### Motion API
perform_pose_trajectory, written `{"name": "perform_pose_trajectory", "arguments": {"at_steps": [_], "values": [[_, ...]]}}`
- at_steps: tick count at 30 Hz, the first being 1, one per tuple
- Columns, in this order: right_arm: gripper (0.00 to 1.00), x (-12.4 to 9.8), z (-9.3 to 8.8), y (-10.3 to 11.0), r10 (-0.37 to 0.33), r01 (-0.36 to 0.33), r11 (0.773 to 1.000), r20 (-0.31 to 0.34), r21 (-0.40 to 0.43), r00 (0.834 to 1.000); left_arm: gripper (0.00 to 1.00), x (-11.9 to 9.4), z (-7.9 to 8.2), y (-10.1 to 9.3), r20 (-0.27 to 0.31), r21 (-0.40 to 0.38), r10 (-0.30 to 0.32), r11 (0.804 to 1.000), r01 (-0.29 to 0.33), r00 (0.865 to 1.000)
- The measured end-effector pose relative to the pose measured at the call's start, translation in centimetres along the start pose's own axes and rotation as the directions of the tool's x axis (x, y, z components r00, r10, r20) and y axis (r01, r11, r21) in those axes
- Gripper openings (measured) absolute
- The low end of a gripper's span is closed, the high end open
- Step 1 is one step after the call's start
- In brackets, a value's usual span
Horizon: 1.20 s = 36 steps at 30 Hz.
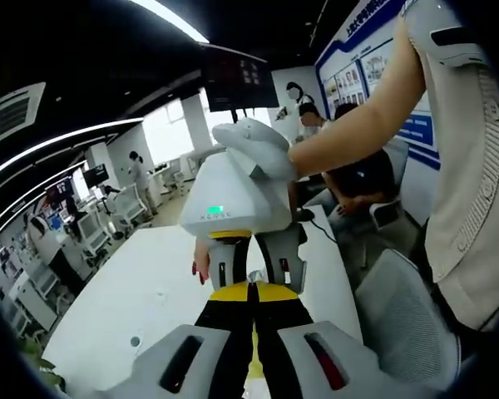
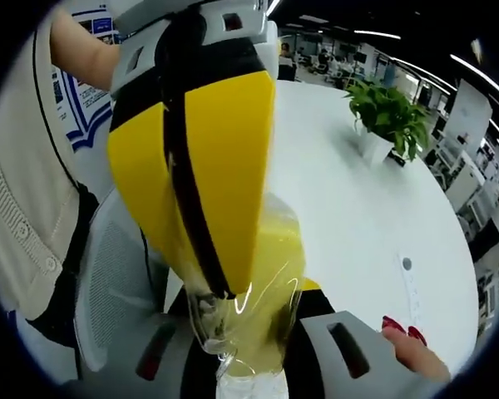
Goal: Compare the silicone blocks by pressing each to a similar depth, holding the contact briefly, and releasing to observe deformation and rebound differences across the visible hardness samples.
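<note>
Right gripper view: yellow silicone block [image 2: 270, 287] upright between two hand-held grippers.

Bare white tabletop [image 1: 141, 291] open at lower left of the left gripper view, the white-bodied right gripper [image 1: 249, 270] blocking centre, grey mesh office chair [image 1: 399, 320] at lower right, green potted plant [image 2: 388, 116] at upper right of the right gripper view, open table [image 2: 358, 216] below it.

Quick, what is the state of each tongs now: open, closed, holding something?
Left tongs: closed on a clear-wrapped yellow block.
Right tongs: closed on the same block, opposite the left.
</note>
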State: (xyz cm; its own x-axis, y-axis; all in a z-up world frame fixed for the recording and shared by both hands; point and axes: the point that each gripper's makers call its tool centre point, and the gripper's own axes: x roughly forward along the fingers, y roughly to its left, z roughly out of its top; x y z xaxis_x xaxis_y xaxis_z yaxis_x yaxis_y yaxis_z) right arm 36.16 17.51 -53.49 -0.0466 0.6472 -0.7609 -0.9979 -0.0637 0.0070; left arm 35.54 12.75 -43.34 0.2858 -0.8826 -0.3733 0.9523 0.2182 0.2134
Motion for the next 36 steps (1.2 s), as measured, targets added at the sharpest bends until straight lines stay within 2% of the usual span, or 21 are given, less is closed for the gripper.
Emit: {"name": "perform_pose_trajectory", "arguments": {"at_steps": [2, 12, 13, 14, 36], "values": [[0.15, -0.1, -0.3, 0.2, 0.004, -0.004, 1.0, -0.023, 0.011, 1.0, 0.0, 0.1, 0.0, -0.1, -0.002, 0.001, -0.002, 1.0, 0.002, 1.0], [0.06, -0.4, -0.8, 0.4, -0.005, 0.005, 1.0, -0.06, -0.009, 0.998, 0.0, 0.2, 0.1, -0.1, 0.007, -0.003, -0.009, 1.0, 0.009, 1.0], [0.06, -0.4, -0.9, 0.7, 0.012, -0.011, 1.0, -0.066, 0.013, 0.998, 0.0, 0.3, 0.1, -0.1, 0.007, -0.003, -0.009, 1.0, 0.009, 1.0], [0.05, -0.4, -0.8, 0.4, -0.004, 0.003, 1.0, -0.064, -0.015, 0.998, 0.0, 0.3, 0.1, -0.2, 0.007, -0.004, -0.009, 1.0, 0.009, 1.0], [0.05, 0.0, -1.6, 0.4, 0.006, -0.008, 1.0, -0.101, -0.022, 0.995, 0.0, 0.3, -0.9, 0.2, -0.003, -0.01, -0.012, 1.0, 0.012, 1.0]]}}
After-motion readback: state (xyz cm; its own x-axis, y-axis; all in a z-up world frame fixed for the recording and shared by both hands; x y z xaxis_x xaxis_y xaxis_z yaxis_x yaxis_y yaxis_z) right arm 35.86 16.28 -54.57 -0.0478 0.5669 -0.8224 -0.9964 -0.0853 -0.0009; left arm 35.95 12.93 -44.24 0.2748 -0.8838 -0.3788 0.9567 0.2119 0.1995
